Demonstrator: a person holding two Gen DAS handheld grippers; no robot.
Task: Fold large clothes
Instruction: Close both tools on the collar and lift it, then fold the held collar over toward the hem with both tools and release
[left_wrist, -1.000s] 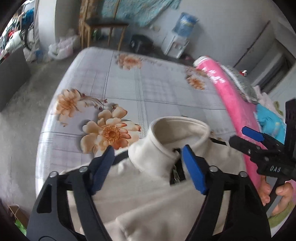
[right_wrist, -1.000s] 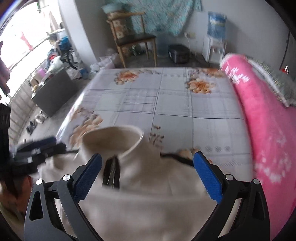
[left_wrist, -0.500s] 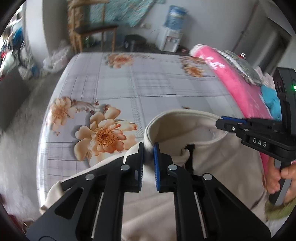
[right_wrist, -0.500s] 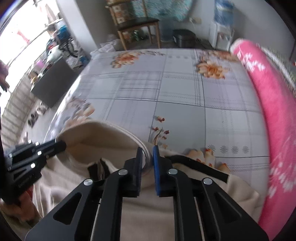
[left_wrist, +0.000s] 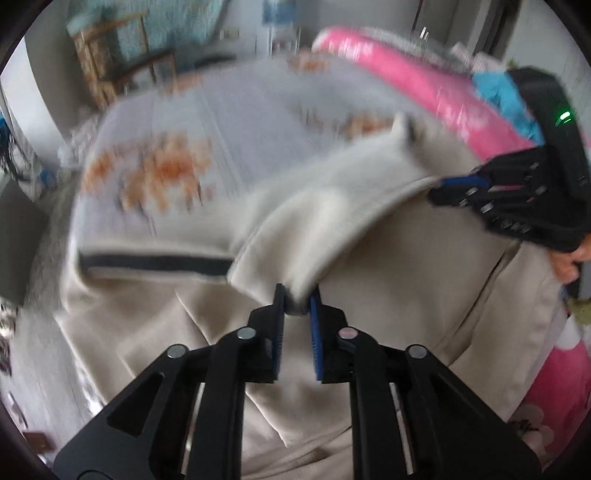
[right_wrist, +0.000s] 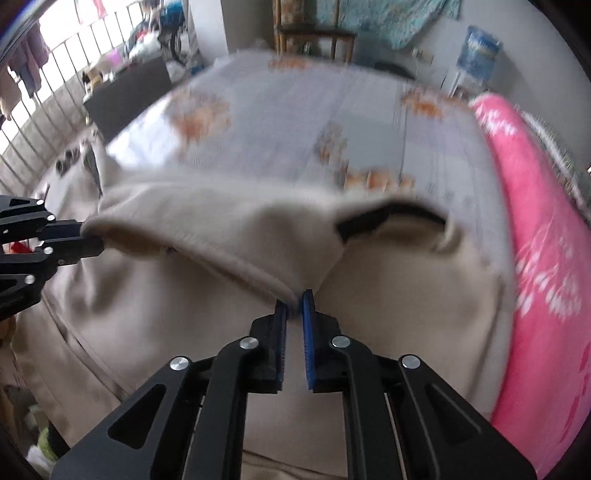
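The left gripper (left_wrist: 297, 301) has its fingers clamped on the collar of the one cream garment (left_wrist: 369, 280), though easing slightly apart; the right gripper (right_wrist: 293, 304) grips the collar's other end, likely to drag it flat. The garment fills mid-frame on the one floral bed (right_wrist: 280, 110), beside one pink blanket (right_wrist: 543, 258) at right.

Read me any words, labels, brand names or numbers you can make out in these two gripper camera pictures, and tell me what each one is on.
None can be read.
Pink blanket: white marks, too blurred to tell whether they are writing.
Black right gripper seen from the left wrist: any lettering on its body is too blurred to read.
Cream-coloured fleece garment: no label showing.
Blue water bottle by the far wall: any label is blurred.
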